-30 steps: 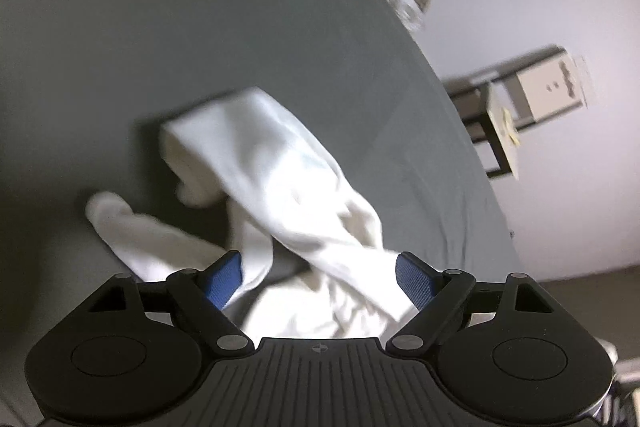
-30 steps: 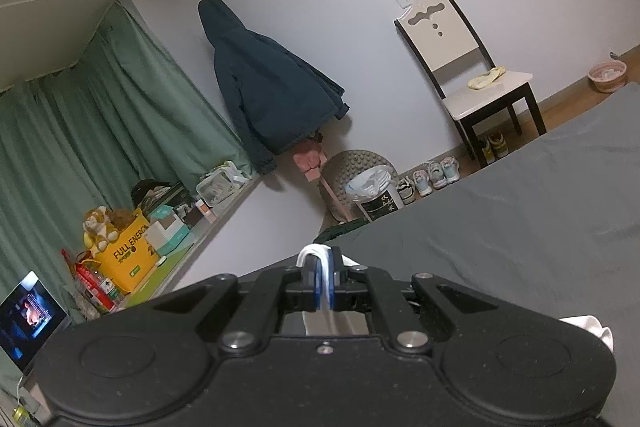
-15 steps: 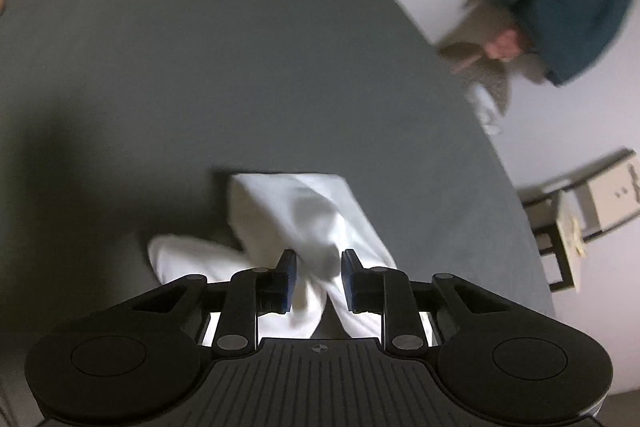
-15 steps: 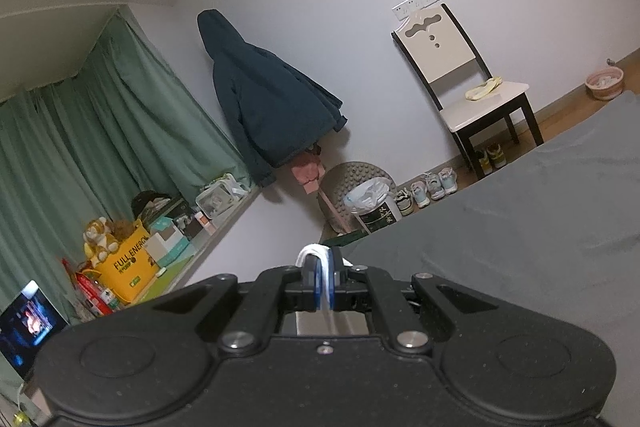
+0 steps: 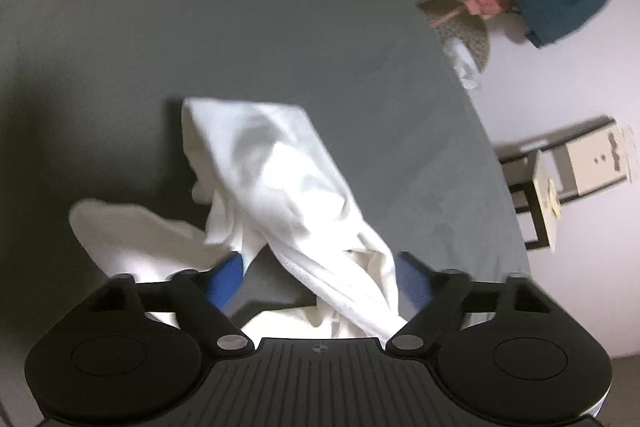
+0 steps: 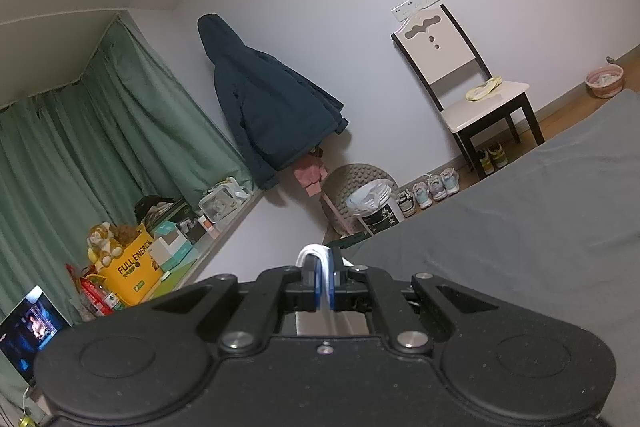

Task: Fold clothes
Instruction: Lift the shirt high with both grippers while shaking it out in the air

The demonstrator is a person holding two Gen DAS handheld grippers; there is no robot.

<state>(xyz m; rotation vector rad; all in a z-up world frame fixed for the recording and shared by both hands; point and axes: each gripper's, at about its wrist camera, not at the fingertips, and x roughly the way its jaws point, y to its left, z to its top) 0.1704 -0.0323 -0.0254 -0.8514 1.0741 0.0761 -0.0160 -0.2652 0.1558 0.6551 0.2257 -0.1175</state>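
While my left gripper (image 5: 320,277) is opening around the rumpled white cotton garment (image 5: 276,183) near the grey bed sheet's (image 5: 240,7) right edge, I'd re-pinch one clean hem; right gripper (image 6: 324,283) pinches a white fold.

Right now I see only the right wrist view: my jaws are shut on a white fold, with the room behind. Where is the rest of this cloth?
Observer: The white garment lies bunched on the grey sheet, seen from the left wrist.
Operator: Does the left gripper hold it?
Observer: No. The left gripper has its jaws opening; a twisted strand of the garment runs between them, and neither pad presses on it.
Operator: Is any part spread out?
Observer: One loose end lies apart, toward the picture's left; the rest is crumpled.
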